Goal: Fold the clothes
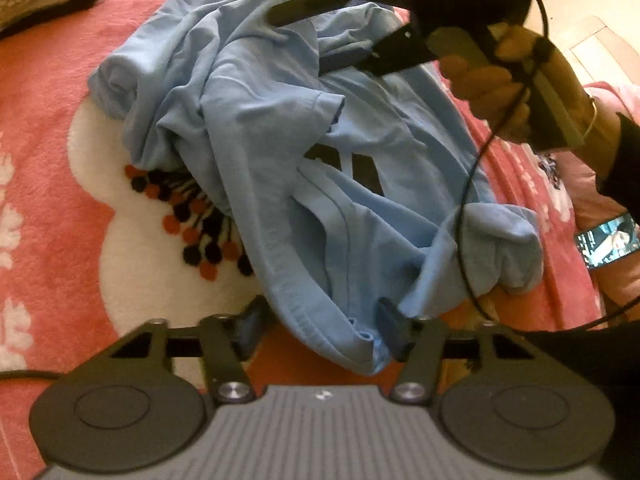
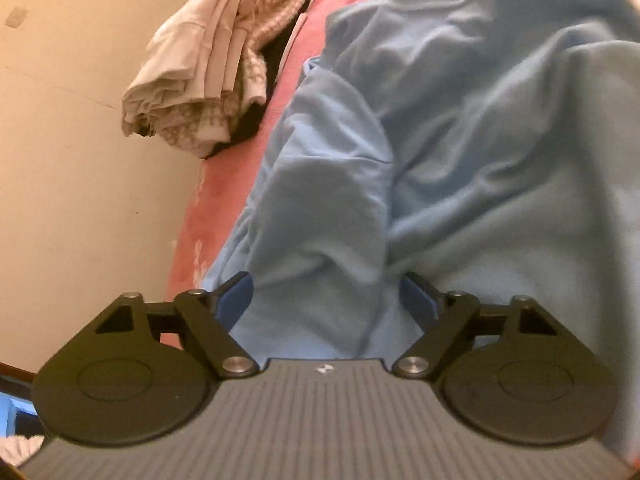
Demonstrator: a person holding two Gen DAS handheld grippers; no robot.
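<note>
A light blue T-shirt (image 1: 256, 128) with a dark print lies crumpled on a pink blanket (image 1: 48, 92). My left gripper (image 1: 320, 328) hangs low over its near hem. The jaws stand apart with the hem loose between them, against the right finger (image 1: 390, 332). A hand holds my right gripper (image 1: 298, 40) over the shirt's far side, its two fingers spread on the cloth. In the right wrist view that gripper (image 2: 326, 300) is open, with a raised fold of the shirt (image 2: 460, 140) between its blue pads, unpinched.
A heap of pale and patterned clothes (image 2: 208, 72) sits at the bed's edge beside a bare wall (image 2: 60, 160). A lit phone (image 1: 608, 240) lies on the right. A black cable (image 1: 472, 200) loops down over the shirt. The blanket has a white flower patch (image 1: 132, 272).
</note>
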